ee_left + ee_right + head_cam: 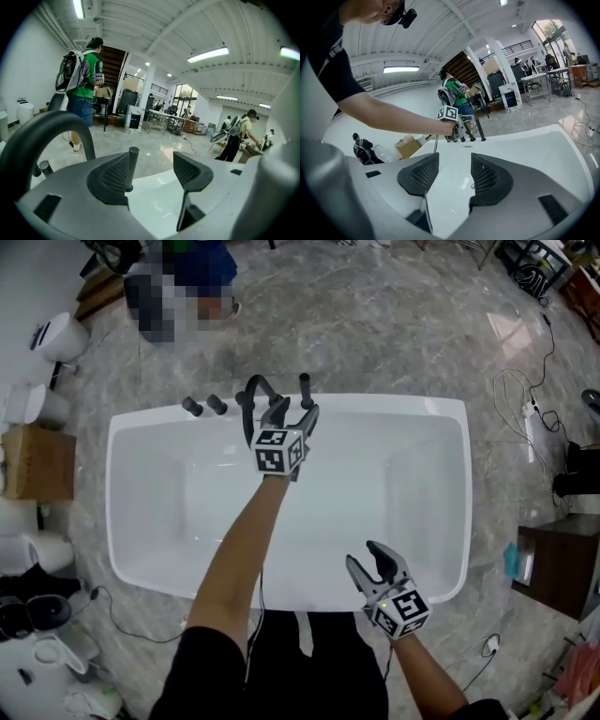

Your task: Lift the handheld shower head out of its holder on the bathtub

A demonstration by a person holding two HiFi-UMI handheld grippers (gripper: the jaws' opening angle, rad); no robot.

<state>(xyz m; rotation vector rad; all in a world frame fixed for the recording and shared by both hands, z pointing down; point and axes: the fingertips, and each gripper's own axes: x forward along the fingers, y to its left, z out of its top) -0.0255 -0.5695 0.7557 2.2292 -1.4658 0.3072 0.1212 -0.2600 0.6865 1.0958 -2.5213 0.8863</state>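
Note:
The handheld shower head (306,388) is a slim black rod standing upright in its holder on the far rim of the white bathtub (394,406). My left gripper (292,409) reaches over the tub to that rim and is open. In the left gripper view the shower head (132,164) stands between the jaws, close against the left finger (110,180), with a wide gap to the other finger. My left gripper (152,161) is not closed on it. My right gripper (366,559) hovers open over the near rim, holding nothing. The right gripper view (454,161) looks across the tub to the shower head (480,127).
A curved black faucet (255,388) and two black knobs (192,407) (217,404) stand left of the shower head on the same rim. A person (183,277) stands beyond the tub. A cardboard box (37,462) is at left, with cables (525,409) and a dark cabinet (562,559) at right.

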